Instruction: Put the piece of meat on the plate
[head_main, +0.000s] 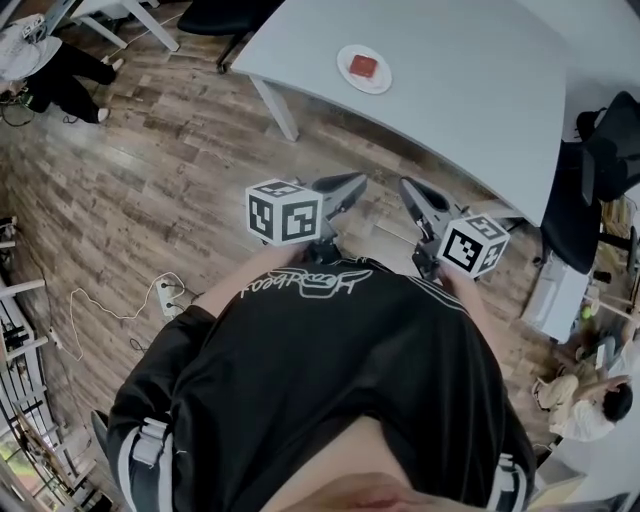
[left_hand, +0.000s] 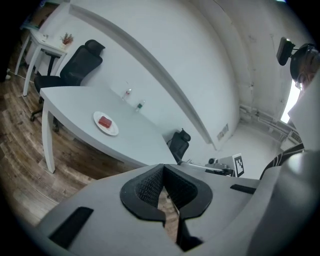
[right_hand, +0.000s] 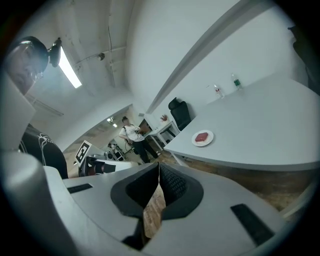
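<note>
Left tool (left_hand: 162, 172), right tool (right_hand: 158, 172) clenched, empty. Meat (head_main: 363, 67) sits on plate (head_main: 346, 55) on desk (head_main: 450, 90), 12 o'clock, across floor (head_main: 180, 150).

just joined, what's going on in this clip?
A person stands on the wood floor, back from the grey table, a gripper in each hand. The left gripper and the right gripper are both shut and empty. The piece of meat already sits on the white plate on the table, with nothing touching it.
</note>
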